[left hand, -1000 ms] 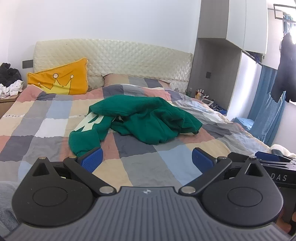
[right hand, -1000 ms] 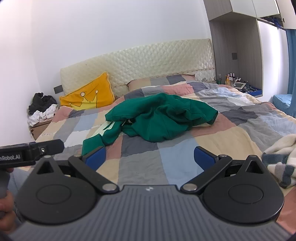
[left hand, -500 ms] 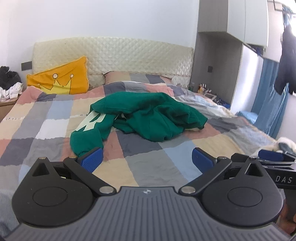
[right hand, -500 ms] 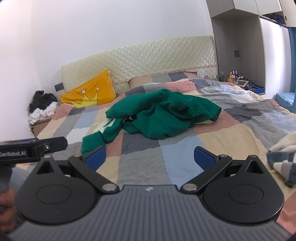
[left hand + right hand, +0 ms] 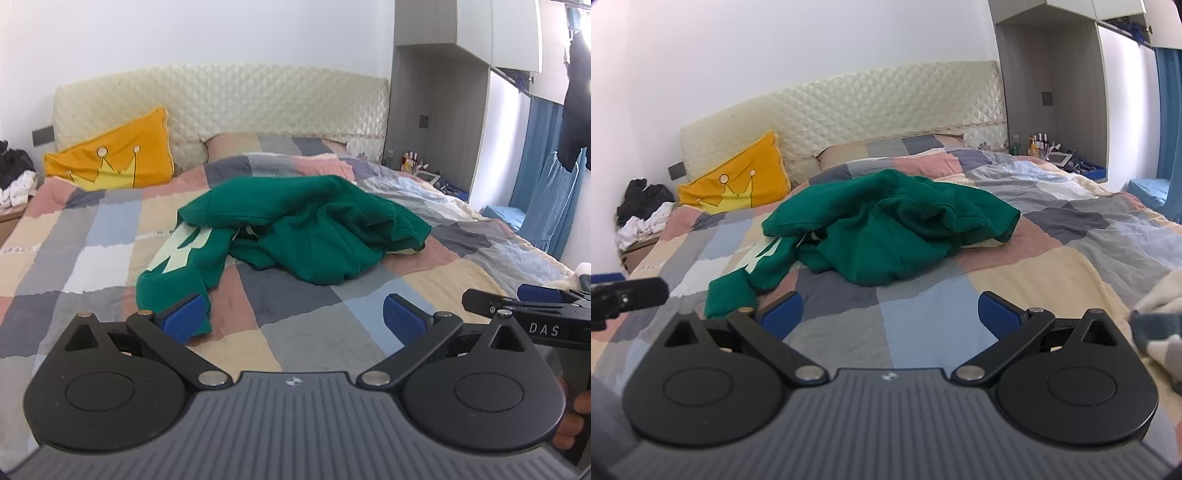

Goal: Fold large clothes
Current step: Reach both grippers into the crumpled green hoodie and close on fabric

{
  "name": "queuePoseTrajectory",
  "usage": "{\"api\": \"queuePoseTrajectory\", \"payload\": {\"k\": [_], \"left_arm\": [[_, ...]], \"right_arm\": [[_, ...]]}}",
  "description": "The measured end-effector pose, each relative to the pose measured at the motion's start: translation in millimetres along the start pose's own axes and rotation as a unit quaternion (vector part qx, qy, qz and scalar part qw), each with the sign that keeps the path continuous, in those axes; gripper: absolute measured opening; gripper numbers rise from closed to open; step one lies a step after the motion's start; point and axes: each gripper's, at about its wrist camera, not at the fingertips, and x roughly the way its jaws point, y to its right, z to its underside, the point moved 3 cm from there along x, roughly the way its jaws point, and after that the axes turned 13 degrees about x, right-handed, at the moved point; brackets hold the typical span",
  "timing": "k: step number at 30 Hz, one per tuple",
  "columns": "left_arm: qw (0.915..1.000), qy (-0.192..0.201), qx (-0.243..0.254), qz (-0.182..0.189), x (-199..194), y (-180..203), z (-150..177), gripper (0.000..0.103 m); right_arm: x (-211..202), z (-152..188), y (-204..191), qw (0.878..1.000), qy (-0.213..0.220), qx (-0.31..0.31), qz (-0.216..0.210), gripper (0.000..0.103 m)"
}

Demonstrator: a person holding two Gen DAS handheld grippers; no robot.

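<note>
Both tools have come closer to the bed over the last second, and the garment now fills more of each view. Nearest, the left tongs (image 5: 291, 319) hang with their blue pads spread wide apart and nothing between them; the right tongs (image 5: 890, 314) are spread the same way, also empty. In the left view the left pad sits in front of the nearest cuff, though whether it touches the cloth I cannot tell. The right tool shows at the right edge of that view, level with the left one, a hand (image 5: 570, 421) gripping it below.

Just beyond the pads lies the patchwork quilt (image 5: 306, 332) of the bed, and on its middle the green sweatshirt (image 5: 306, 229), crumpled in a heap, one sleeve (image 5: 731, 291) trailing toward the near left with a pale printed letter showing. A striped cloth (image 5: 1156, 328) sits near right.

Farther back, an orange crown pillow (image 5: 110, 162) leans on the quilted headboard (image 5: 258, 99).

The advance suggests the approach is ending; no fold is begun, and the sweatshirt likely needs spreading flat first, probably from that near sleeve.
</note>
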Motion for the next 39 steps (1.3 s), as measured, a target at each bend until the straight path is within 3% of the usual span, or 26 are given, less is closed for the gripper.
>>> {"api": "queuePoseTrajectory", "payload": {"k": [13,18,29,34,39], "left_arm": [[0.9995,-0.021,-0.025,-0.004,93.6,-40.8,-47.9,0.103],[0.9989,-0.024,-0.038,-0.01,132.2,-51.5,-62.6,0.103],[0.997,-0.044,-0.045,-0.045,226.3,-64.9,-71.3,0.103],[0.9969,-0.055,-0.04,-0.038,276.8,-71.1,-67.1,0.103],[0.9926,-0.064,-0.101,-0.022,322.0,-93.0,-59.8,0.103]], "right_arm": [[92.7,-44.5,1.2,0.998,-0.011,0.053,-0.023,0.103],[137.4,-57.3,9.6,0.996,-0.025,0.08,-0.006,0.103],[206.3,-68.6,25.9,0.995,-0.041,0.095,0.0,0.103],[237.3,-70.4,48.4,0.987,-0.066,0.146,-0.011,0.103],[270.4,-66.9,75.9,0.972,-0.095,0.213,-0.009,0.103]]}}
